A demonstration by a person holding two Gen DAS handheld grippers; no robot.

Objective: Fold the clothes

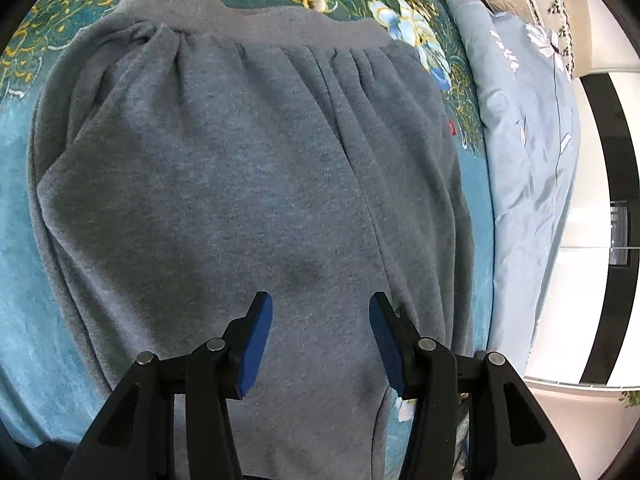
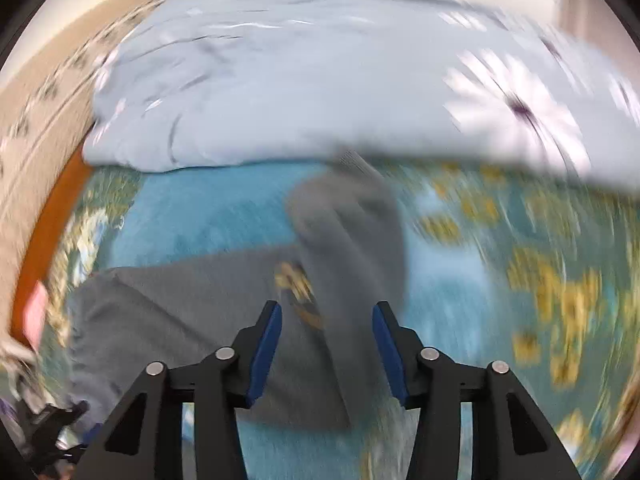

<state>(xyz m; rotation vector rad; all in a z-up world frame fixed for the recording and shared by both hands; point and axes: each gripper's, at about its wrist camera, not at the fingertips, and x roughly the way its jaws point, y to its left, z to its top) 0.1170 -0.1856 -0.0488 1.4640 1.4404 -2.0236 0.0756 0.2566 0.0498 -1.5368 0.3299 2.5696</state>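
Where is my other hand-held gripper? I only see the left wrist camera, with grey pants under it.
Observer: The right hand-held gripper hangs open over one leg of the grey pants and holds nothing.
Operator: Where does that leg end?
Observer: Its ribbed cuff lies right at the edge of the pale blue pillow. The picture is too blurred to tell if they touch.
Operator: Is the leg lying flat against the rest?
Observer: No. A patch of the teal bedspread shows in a gap between that leg and the rest of the grey cloth.
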